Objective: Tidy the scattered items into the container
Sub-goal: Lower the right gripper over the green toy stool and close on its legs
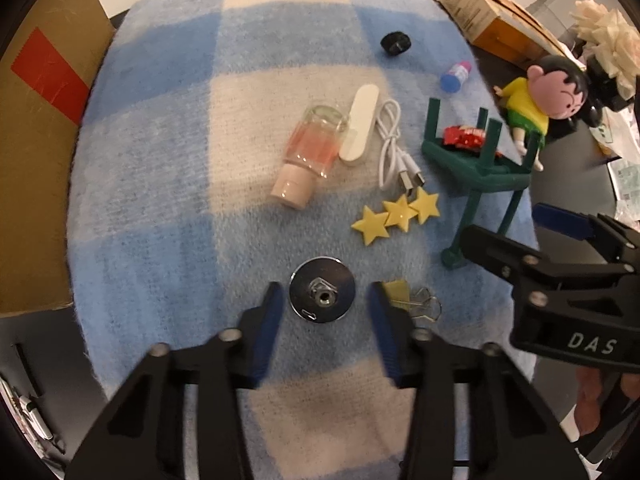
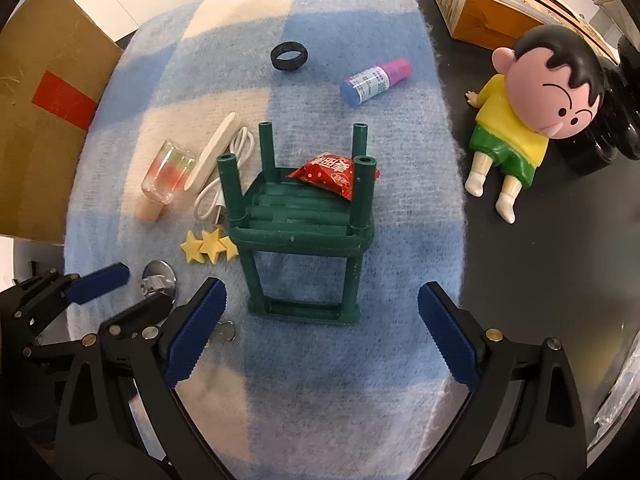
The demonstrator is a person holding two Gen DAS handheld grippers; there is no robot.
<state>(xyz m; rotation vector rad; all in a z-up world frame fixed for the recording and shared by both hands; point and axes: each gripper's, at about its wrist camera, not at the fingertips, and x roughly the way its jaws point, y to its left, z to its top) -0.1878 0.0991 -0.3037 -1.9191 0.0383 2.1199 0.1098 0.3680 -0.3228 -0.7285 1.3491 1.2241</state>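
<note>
A green upturned stool-shaped container (image 2: pixel 300 216) stands on the blue checked blanket (image 2: pixel 360 360) and holds a red snack packet (image 2: pixel 330 174); it also shows in the left wrist view (image 1: pixel 476 156). My left gripper (image 1: pixel 322 304) is open, its jaws on either side of a round silver metal disc (image 1: pixel 322 295). A yellow binder clip (image 1: pixel 416 300) lies just right of it. My right gripper (image 2: pixel 320 336) is open and empty, in front of the container. Yellow stars (image 1: pixel 396 216), a white cable (image 1: pixel 394 148), a white stick (image 1: pixel 360 126) and a small bottle (image 1: pixel 310 156) lie scattered.
A black ring (image 2: pixel 289 56) and a small purple-capped tube (image 2: pixel 374 82) lie at the far side of the blanket. A doll in a yellow shirt (image 2: pixel 524 116) lies on the dark table at right. Cardboard boxes stand at left (image 2: pixel 44 120) and back right (image 2: pixel 492 4).
</note>
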